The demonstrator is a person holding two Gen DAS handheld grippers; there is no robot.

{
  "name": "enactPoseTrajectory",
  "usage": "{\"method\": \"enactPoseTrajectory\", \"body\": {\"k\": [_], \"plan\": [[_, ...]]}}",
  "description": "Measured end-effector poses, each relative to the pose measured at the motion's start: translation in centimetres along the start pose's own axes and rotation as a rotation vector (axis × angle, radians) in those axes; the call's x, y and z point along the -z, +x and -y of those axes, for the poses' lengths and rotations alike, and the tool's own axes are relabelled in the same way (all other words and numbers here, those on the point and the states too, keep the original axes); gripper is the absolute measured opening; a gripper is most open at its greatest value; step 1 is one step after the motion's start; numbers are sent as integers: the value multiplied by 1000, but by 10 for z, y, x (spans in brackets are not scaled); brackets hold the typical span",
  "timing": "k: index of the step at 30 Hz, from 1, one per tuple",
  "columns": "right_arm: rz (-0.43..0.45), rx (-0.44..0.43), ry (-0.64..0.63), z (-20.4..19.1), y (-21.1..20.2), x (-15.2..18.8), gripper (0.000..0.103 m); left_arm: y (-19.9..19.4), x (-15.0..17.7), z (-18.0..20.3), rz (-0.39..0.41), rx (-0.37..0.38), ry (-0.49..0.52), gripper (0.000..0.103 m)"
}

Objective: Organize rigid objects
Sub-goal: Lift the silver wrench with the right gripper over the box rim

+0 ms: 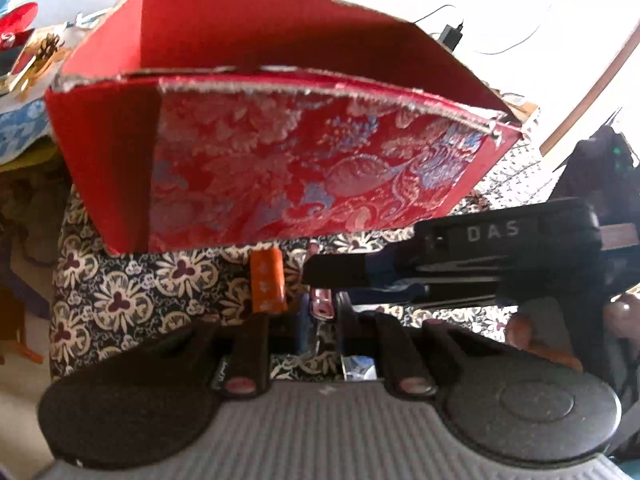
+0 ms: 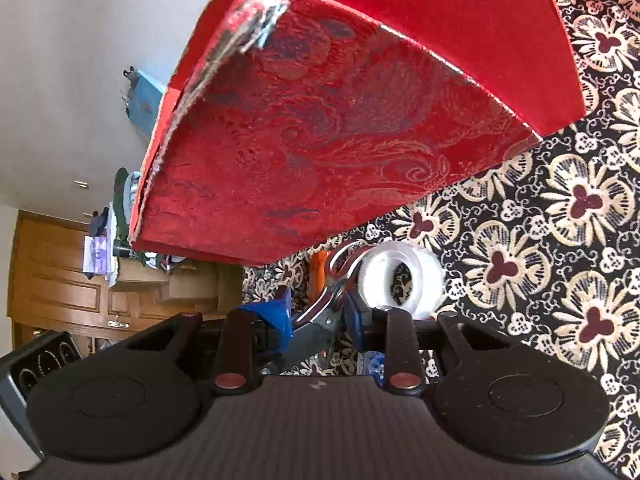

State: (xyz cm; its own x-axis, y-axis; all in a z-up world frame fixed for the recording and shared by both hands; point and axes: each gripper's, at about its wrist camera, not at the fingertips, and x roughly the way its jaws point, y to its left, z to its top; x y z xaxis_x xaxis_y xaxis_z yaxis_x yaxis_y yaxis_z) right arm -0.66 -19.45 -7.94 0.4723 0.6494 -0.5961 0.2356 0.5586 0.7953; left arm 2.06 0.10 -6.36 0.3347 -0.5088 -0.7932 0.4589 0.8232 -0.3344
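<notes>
Now the left gripper (image 1: 316, 312) is sitting closed on a small pink thing (image 1: 320, 300) below the red box (image 1: 280, 160); the right gripper (image 2: 320, 312) is gripping scissors (image 2: 324, 300) beside the tape roll (image 2: 400, 280).

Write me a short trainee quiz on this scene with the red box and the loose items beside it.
1. True or false: the red box has a lid on it.
2. In the right wrist view, what lies between the right tongs? A) scissors B) a spoon C) a pen
3. What white item sits just right of the scissors' handles?

Key: 1 false, its top is open; 2 A; 3 tape roll.
</notes>
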Motion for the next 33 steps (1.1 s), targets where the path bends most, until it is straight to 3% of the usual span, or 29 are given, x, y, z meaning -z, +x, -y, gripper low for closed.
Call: {"method": "enactPoseTrajectory", "body": {"k": [4, 11, 16, 23, 28, 33], "plan": [[24, -31, -6, -1, -8, -2, 0, -10, -2, -1, 16, 24, 10, 8], [51, -75, -36, -10, -45, 2, 0, -45, -9, 9, 63, 103, 79, 8], [103, -118, -88, -30, -84, 3, 0, -74, -19, 26, 113, 205, 147, 7], [207, -138, -211, -65, -120, -14, 0, -101, -45, 43, 213, 290, 213, 7], [246, -89, -335, -90, -105, -45, 0, -93, -79, 44, 247, 262, 236, 8], [216, -46, -341, -88, -74, -88, 0, -57, -117, 38, 217, 223, 211, 8]]}}
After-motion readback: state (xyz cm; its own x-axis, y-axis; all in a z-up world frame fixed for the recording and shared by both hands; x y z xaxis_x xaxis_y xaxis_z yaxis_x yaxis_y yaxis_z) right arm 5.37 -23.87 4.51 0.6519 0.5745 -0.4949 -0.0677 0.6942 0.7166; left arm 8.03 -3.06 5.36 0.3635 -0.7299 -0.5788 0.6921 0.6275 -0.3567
